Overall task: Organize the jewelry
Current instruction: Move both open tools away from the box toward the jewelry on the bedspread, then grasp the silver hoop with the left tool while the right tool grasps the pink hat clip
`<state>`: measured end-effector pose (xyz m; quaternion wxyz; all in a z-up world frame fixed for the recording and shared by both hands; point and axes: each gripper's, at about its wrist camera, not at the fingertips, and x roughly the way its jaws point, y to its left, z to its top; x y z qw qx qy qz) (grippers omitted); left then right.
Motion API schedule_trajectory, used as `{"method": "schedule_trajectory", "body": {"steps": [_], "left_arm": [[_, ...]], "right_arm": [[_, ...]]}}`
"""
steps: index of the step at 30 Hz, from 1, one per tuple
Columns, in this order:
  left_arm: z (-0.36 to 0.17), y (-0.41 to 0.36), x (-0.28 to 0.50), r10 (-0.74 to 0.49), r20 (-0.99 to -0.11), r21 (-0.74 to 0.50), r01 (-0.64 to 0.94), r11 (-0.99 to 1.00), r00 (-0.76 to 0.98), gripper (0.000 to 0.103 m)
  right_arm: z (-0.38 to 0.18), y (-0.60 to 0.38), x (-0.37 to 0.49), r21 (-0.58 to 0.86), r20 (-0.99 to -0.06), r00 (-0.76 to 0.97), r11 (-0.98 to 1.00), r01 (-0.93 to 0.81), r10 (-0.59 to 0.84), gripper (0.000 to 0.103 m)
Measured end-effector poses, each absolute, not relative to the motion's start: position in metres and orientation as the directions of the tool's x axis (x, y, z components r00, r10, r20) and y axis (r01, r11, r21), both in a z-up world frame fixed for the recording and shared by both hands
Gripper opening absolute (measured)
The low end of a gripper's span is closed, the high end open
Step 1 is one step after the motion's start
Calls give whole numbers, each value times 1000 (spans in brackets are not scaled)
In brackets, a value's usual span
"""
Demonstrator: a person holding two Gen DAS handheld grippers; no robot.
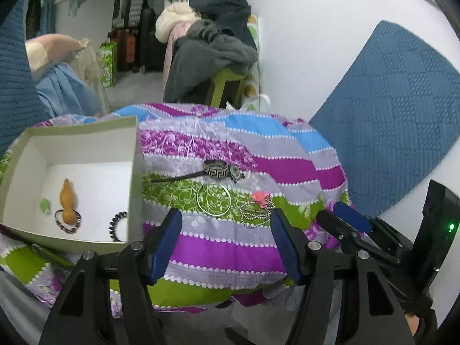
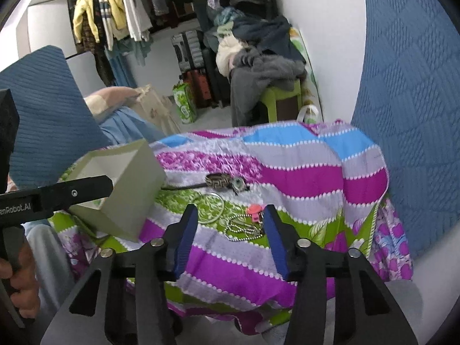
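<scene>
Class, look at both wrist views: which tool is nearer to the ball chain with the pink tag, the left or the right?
Right. The right tool has the ball chain just ahead between its open fingers, while the left tool sits beside it, toward the box.

The open box walls off the left of the striped cloth. Near cloth is bare; farther in, bangle, ball chain and woven bracelet lie close together.
</scene>
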<state>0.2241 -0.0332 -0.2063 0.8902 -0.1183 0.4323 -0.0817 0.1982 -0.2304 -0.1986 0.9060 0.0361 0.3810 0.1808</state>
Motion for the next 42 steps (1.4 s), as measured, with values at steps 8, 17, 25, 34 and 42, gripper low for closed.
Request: {"method": "schedule_trajectory", "body": {"steps": [8,17,25,34,42], "left_arm": [[-248,-41,257,-237,-806,-268,23,963,543,48],[-291,-48,292,-222,-845,-247,14,969,487,36],[-319,-45,319,-171,-870,-202,-18,979,463,36],[-339,-49,339,-148,-885,-176,-23,984,441,35],[-344,-54,345,-130,-890,-147,-6,989,437,35]], "right_arm": [[-229,-231,230,231,-710,595,922,-311,378,36],[-265,-224,266,235,-765,511,909,-345,392,36],[-287,-214,292,212,-799,465,903,-373,380,36],[-307,-206,310,118,-839,450,910,-397,305,36],[-319,-203,313,86,-858,433,909,-409,276,31]]}}
